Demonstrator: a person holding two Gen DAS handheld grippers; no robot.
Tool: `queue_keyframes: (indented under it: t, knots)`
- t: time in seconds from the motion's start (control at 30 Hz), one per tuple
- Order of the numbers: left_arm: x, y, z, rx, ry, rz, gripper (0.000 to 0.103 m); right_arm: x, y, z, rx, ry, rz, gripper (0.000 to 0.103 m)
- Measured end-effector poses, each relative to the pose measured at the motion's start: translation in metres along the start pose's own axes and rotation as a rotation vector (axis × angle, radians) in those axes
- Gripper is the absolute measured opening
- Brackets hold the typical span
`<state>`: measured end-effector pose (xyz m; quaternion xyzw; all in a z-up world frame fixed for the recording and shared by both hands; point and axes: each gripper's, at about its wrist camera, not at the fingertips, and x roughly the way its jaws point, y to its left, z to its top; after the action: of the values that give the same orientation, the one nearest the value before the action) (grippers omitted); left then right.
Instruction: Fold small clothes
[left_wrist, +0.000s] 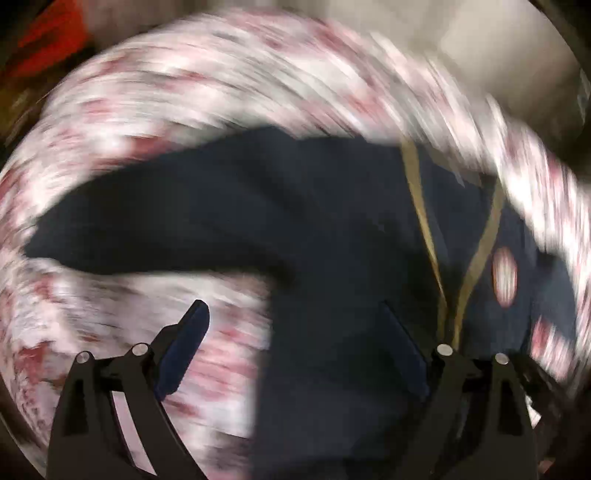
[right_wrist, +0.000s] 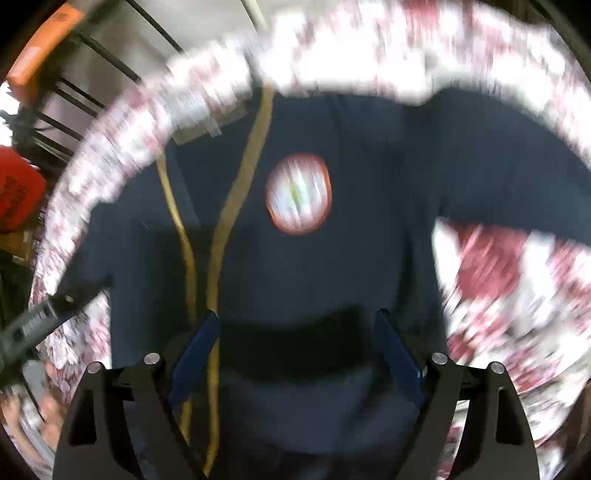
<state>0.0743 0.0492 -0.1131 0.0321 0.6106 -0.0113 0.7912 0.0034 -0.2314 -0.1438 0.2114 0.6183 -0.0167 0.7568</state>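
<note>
Currently, the small navy garment with gold trim (right_wrist: 332, 258) lies on the red-and-white floral cloth (right_wrist: 498, 277), long axis six to twelve o'clock. Left gripper (left_wrist: 295, 321) and right gripper (right_wrist: 297, 328) both gape above it.

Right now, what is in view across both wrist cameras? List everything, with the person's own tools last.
jacket: one, navy with gold trim, spread flat on the cloth.
badge: one, white oval with a red edge, on the jacket's chest.
cloth: one, white with red flowers, under the jacket.
orange box: one, upper left in the right view.
red thing: one, left edge, too blurred to name.
left tool: one, black with blue pads, open over a sleeve.
right tool: one, same colours, open over the jacket's front.
</note>
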Motion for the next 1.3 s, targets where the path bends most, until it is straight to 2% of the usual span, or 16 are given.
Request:
queue_keyframes:
  t: [0.07,0.1,0.17,0.23,0.33,0.4,0.5,0.57,0.67,0.77,0.87,1.0,1.1,1.2,1.23,1.3]
  knots:
    - [0.038,-0.052,-0.016,0.186,0.143,0.066,0.089,0.011,-0.006,-0.003,-0.008,0.022,0.008,0.087]
    - [0.044,-0.066,-0.023,0.213,0.141,0.125,0.089,0.008,-0.006,-0.002,-0.016,0.023,0.015,0.087]
    - [0.031,-0.093,-0.025,0.259,0.04,0.199,0.088,-0.019,-0.015,0.004,0.03,-0.05,0.072,0.087]
    - [0.007,-0.119,-0.02,0.292,-0.048,0.16,0.088,-0.053,-0.036,0.01,0.099,-0.163,0.14,0.087]
    - [-0.03,-0.158,-0.012,0.287,-0.162,0.062,0.09,-0.09,-0.091,0.019,0.26,-0.301,0.133,0.086]
    - [-0.035,-0.196,-0.012,0.329,-0.2,0.033,0.09,-0.107,-0.133,0.019,0.371,-0.353,0.103,0.082]
    - [-0.04,-0.234,-0.021,0.395,-0.237,0.035,0.09,-0.125,-0.196,0.007,0.509,-0.412,0.086,0.08]
    - [-0.029,-0.255,-0.031,0.43,-0.224,0.026,0.09,-0.133,-0.229,-0.003,0.577,-0.458,0.064,0.078]
    - [-0.006,-0.263,-0.032,0.449,-0.174,0.017,0.09,-0.136,-0.273,-0.011,0.644,-0.496,0.038,0.07]
    - [0.014,-0.268,-0.031,0.469,-0.137,0.032,0.09,-0.122,-0.304,-0.019,0.708,-0.491,0.026,0.059]
    - [0.02,-0.274,-0.036,0.49,-0.136,0.053,0.09,-0.108,-0.33,-0.025,0.801,-0.462,0.091,0.053]
    - [0.021,-0.276,-0.036,0.479,-0.12,0.05,0.091,-0.107,-0.332,-0.02,0.815,-0.496,0.095,0.052]
    - [0.02,-0.273,-0.034,0.457,-0.11,0.035,0.091,-0.102,-0.339,-0.016,0.829,-0.51,0.075,0.046]
    - [0.019,-0.268,-0.027,0.44,-0.109,0.033,0.092,-0.103,-0.34,-0.015,0.817,-0.524,0.054,0.022]
    - [0.018,-0.266,-0.025,0.432,-0.109,0.031,0.092,-0.103,-0.337,-0.012,0.805,-0.53,0.053,0.01]
    - [0.018,-0.261,-0.02,0.413,-0.106,0.022,0.093,-0.107,-0.335,-0.01,0.799,-0.544,0.041,0.009]
